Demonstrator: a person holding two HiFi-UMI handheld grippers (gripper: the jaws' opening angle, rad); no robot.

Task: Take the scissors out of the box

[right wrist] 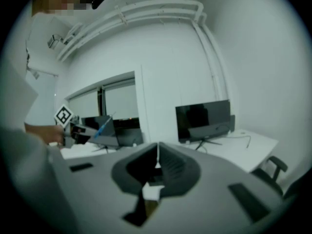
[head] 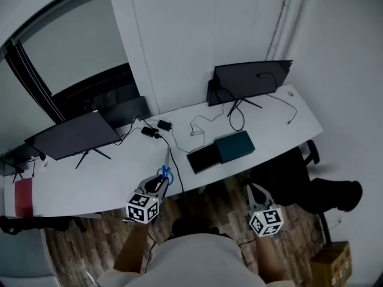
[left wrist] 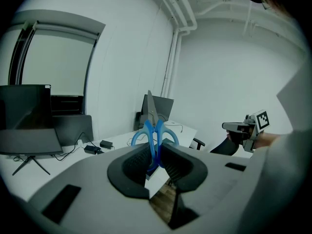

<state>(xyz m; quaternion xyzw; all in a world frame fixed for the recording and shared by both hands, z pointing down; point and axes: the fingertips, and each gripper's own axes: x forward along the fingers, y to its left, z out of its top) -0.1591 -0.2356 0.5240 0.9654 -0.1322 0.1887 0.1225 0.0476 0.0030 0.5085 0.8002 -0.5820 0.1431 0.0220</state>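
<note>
A long white counter (head: 281, 121) runs below a white wall, with one dark monitor (head: 251, 76) at 12 o'clock, another (head: 75, 135) at 9 o'clock, and loose cables (head: 197, 124) between them. The teal box (head: 235, 146) lies near the middle. At the box's 8 o'clock, by the counter's near edge, the left gripper (left wrist: 157, 156) has its jaws clamped on the blue-handled scissors (left wrist: 155, 130), blades pointing to 12 o'clock. The right gripper (right wrist: 157, 164), at the box's 5 o'clock, has its jaws pressed together on nothing.
</note>
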